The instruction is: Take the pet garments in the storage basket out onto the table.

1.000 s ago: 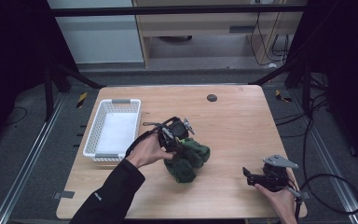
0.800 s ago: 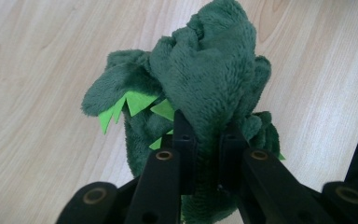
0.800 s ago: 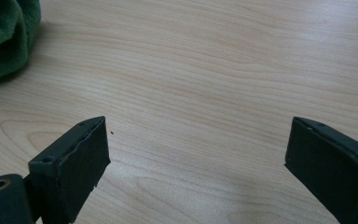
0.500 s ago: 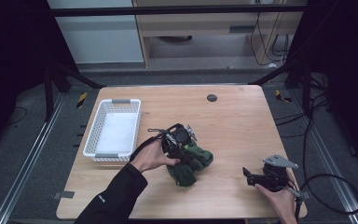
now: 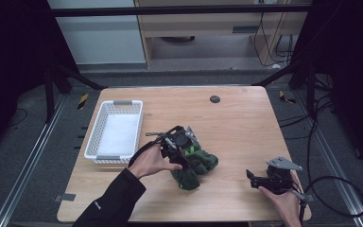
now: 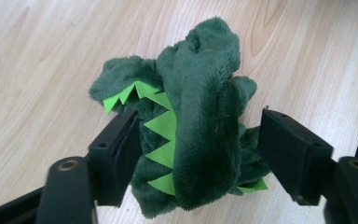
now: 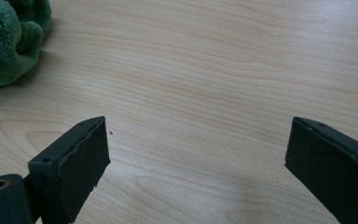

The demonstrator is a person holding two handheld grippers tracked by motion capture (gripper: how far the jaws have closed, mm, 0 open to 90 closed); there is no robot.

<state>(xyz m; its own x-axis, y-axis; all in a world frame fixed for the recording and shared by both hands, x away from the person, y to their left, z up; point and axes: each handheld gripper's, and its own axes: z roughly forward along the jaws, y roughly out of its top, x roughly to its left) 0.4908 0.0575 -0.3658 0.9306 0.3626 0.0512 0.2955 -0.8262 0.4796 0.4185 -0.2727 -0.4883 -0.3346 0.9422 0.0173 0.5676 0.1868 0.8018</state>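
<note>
A dark green plush toy (image 5: 199,165) with light green spikes lies crumpled on the wooden table (image 5: 246,127), a little in front of its middle. My left gripper (image 5: 188,152) is lowered over it, open, with one jaw on each side. In the left gripper view the toy (image 6: 200,116) sits between the jaws of the left gripper (image 6: 196,154); the left jaw touches the fur and the right one stands just clear. My right gripper (image 5: 252,179) rests open near the front right edge, pointing left. The right gripper (image 7: 196,140) has bare wood between its jaws, with the toy (image 7: 9,42) at the far upper left.
A white plastic basket (image 5: 97,156) stands on the left part of the table, with a white lining inside. A small black round disc (image 5: 214,99) lies near the far edge. Cables trail off the table's right side.
My left gripper has come down and slightly toward the front right, from beside the toy to astride it. The toy has shifted a little. The right gripper has stayed put.
</note>
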